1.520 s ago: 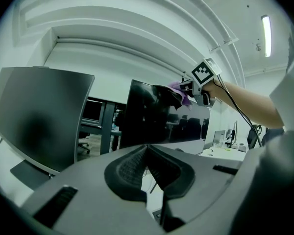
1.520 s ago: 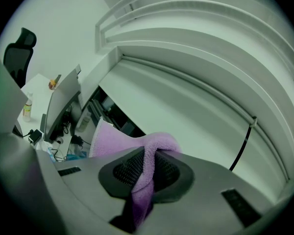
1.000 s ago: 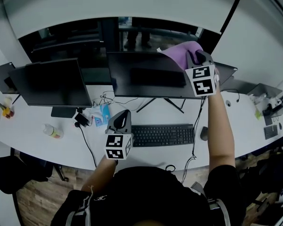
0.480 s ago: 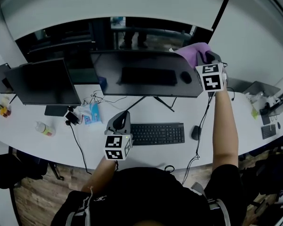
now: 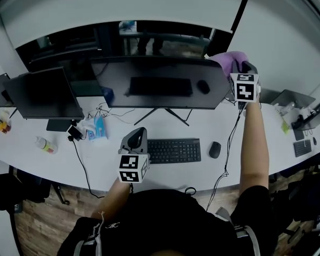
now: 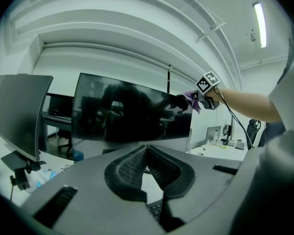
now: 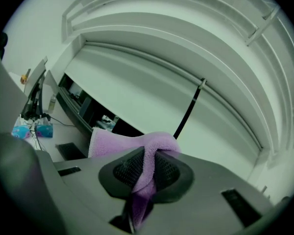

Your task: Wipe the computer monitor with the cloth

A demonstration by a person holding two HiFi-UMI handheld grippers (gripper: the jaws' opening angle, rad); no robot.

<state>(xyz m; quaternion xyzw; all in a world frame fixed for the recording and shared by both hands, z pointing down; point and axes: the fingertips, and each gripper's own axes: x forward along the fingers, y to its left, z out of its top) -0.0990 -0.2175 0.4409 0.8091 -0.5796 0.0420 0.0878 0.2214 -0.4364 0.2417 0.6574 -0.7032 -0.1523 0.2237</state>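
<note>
Sliding rightward, our right tongs (image 5: pixel 244 68) now pinch the purple cloth (image 5: pixel 228 59) at the monitor's (image 5: pixel 160 84) upper right corner; our left tongs (image 5: pixel 139 132) hang pressed together, empty, over the surface (image 5: pixel 272 137).

Monitor (image 5: pixel 160 84) walls desk (image 5: pixel 280 135) back; keyboard (image 5: pixel 174 150), mouse (image 5: pixel 215 150), cables (image 5: pixel 103 112) clutter front; right end bare.
</note>
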